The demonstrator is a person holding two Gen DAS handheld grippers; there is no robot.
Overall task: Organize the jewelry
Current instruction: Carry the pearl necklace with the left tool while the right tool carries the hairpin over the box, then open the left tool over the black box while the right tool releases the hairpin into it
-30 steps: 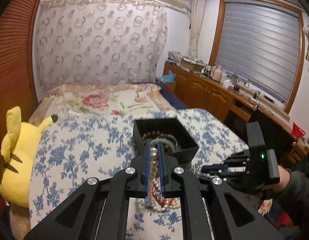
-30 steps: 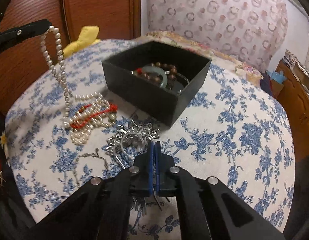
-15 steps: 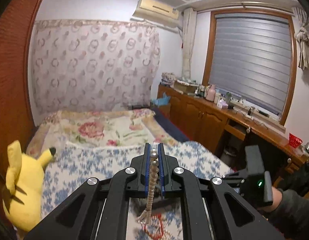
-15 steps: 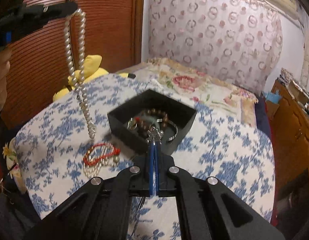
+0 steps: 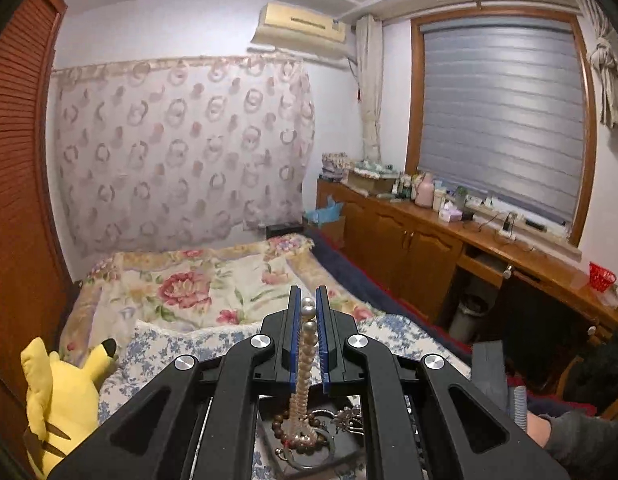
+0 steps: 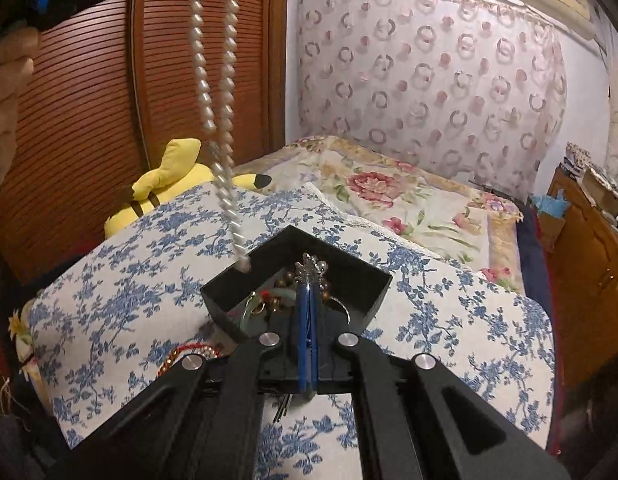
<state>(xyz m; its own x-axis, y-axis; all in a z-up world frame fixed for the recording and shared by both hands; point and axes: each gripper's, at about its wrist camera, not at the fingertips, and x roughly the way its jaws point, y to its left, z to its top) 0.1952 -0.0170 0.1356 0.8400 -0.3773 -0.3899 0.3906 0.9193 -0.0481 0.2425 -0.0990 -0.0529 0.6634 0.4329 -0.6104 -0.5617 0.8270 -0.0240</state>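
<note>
My left tongs (image 5: 308, 314) pinch the pearl necklace (image 6: 220, 92) dangling over the black box (image 6: 361, 276); my right tongs (image 6: 308, 286) clamp the silver hairpin (image 6: 311, 267).

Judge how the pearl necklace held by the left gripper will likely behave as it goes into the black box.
The pearl necklace hangs as a limp doubled strand from the left gripper, so it probably sways and piles up loosely. Its lower end sits at the black box rim, so it may catch there. The round beads look smooth, possibly slippery.
</note>
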